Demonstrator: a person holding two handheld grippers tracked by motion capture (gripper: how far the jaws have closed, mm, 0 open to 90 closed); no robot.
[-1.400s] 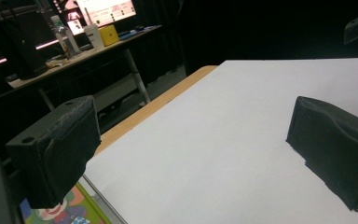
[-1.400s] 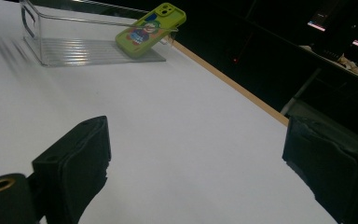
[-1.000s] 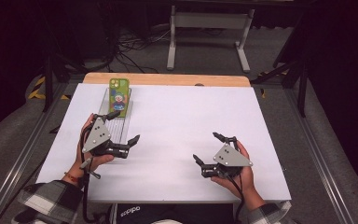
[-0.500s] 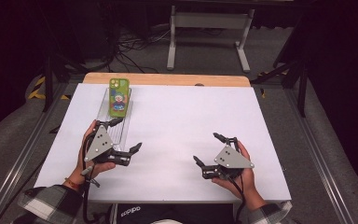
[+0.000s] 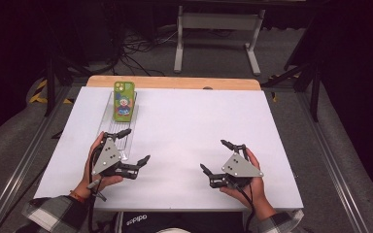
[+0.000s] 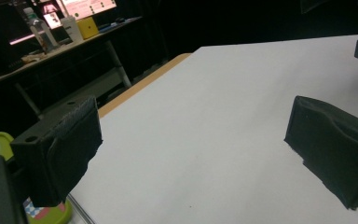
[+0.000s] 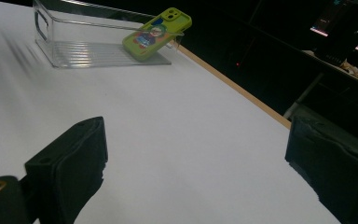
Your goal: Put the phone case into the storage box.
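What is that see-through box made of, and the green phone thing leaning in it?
The clear rectangular tray looks like hard, glossy plastic: you see the table straight through it, and its ribbed floor catches light. The green phone case with a cartoon figure looks like soft, matte rubbery plastic, maybe silicone, with rounded edges and no sharp shine. Whether a phone sits inside it, I cannot tell.

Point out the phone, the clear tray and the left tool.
phone (image 5: pixel 124 101), high view, middle of its green back.
clear tray (image 7: pixel 70 53), right gripper view, ribbed floor.
left tool (image 5: pixel 135 145), high view, between its fingertips.
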